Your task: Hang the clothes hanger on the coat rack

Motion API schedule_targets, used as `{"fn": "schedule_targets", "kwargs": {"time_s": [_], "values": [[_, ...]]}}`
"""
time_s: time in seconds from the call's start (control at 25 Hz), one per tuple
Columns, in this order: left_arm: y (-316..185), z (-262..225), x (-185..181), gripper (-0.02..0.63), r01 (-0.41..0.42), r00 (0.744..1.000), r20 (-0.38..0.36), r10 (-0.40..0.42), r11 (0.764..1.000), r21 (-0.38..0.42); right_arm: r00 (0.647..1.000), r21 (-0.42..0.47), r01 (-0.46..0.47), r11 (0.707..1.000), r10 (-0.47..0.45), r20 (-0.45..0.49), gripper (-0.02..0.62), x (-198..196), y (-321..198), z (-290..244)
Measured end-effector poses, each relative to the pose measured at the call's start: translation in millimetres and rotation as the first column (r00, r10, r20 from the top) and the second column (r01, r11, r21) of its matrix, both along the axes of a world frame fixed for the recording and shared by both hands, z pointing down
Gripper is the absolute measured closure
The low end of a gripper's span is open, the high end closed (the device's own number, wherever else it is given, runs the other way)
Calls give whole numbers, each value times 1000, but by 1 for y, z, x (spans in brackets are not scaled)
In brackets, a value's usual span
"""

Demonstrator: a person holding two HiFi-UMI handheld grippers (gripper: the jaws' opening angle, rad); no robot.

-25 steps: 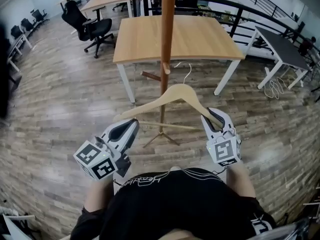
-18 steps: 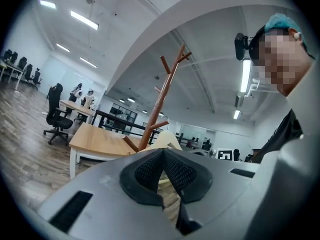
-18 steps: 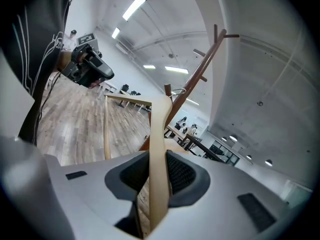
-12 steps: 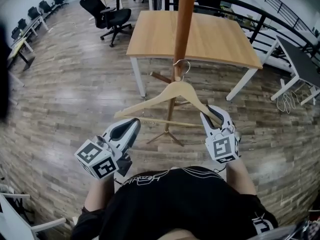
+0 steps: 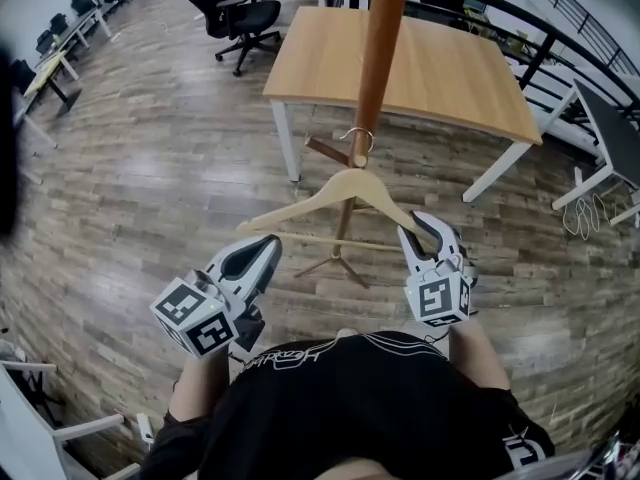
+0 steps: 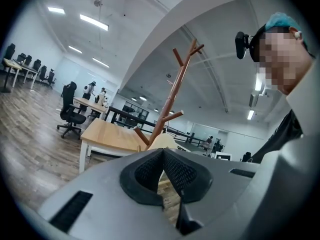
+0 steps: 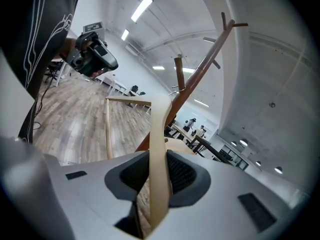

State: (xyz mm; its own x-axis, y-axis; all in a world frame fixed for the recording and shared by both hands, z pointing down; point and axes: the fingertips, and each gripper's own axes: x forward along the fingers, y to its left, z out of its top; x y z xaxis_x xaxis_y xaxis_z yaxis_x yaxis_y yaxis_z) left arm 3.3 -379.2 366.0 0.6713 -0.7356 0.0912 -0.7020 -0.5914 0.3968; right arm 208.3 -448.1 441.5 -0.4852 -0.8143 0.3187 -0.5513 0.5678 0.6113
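Clamping one arm of the pale wooden clothes hanger [image 7: 159, 159], as its own view shows, the right gripper [image 5: 420, 234] holds the hook [image 5: 357, 138] beside a peg [image 5: 328, 152] of the brown wooden coat rack [image 5: 378, 48]; the left gripper [image 5: 260, 255] has its jaws clenched, empty.

Open-plan office, desks [image 5: 400, 63] w/ swivel chairs [image 5: 240, 13], ceiling strip lights [image 6: 94, 20]

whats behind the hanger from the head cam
The coat rack pole runs down behind the hanger to its tripod feet on the plank floor. The hanger's neck covers a short stretch of pole; the right gripper covers the hanger's right end.
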Motion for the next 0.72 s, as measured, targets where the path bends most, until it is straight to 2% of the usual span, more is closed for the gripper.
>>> {"fn": "schedule_targets", "kwargs": {"time_s": [0.36, 0.72], "values": [[-10, 6, 10, 598, 51, 999, 11, -51, 999, -16, 996, -73, 50, 996, -43, 83, 472, 5, -27, 14], [-19, 13, 13, 598, 113, 994, 7, -113, 993, -34, 980, -148, 136, 980, -112, 162, 472, 3, -44, 22]]}}
